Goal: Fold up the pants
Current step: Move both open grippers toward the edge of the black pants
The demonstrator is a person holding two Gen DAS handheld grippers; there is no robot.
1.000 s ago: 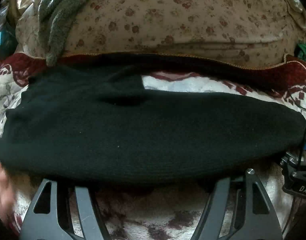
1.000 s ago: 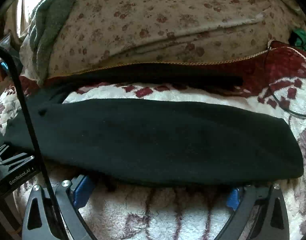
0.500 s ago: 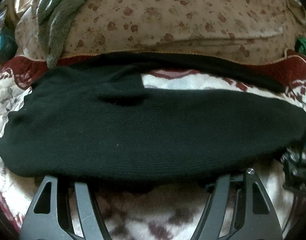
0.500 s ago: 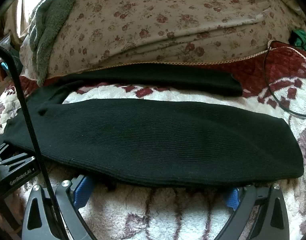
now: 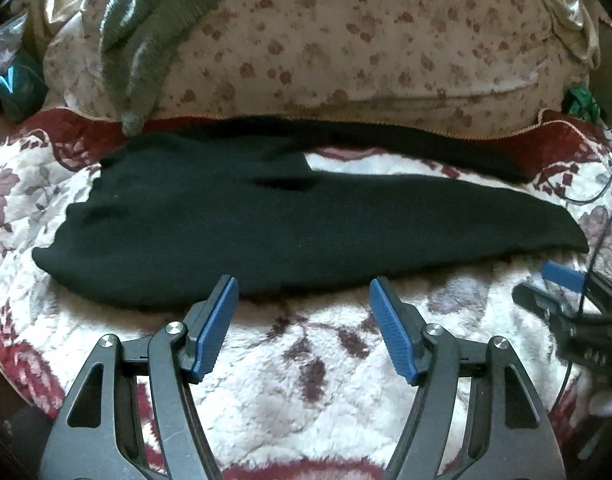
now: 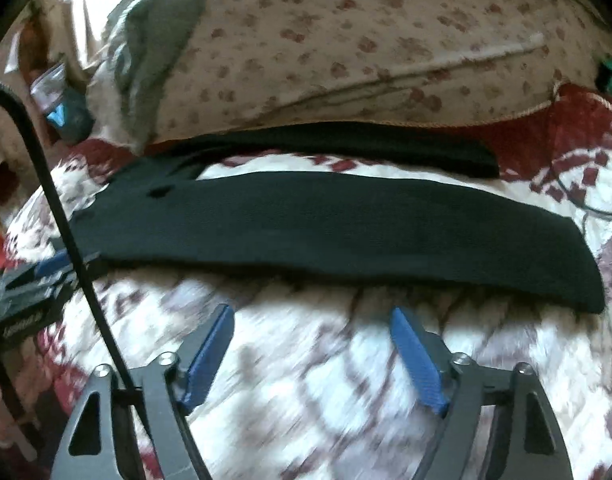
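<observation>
Black pants (image 5: 266,232) lie flat on a white and maroon fleece blanket (image 5: 306,360), waist to the left, two legs running right with a gap between them. They also show in the right wrist view (image 6: 326,232). My left gripper (image 5: 304,288) is open and empty, its blue pads just short of the near edge of the pants. My right gripper (image 6: 312,316) is open and empty, a little back from the near leg. The right gripper also shows at the right edge of the left wrist view (image 5: 566,284).
A floral pillow (image 5: 366,40) lies behind the pants with a grey towel (image 5: 154,40) draped over its left end. A thin black cable (image 5: 586,196) lies on the blanket at the right. A black cable (image 6: 66,208) crosses the right wrist view.
Both grippers have pulled back from the pants and risen, so their blue pads now show clear of the near edge. The pants lie still.
</observation>
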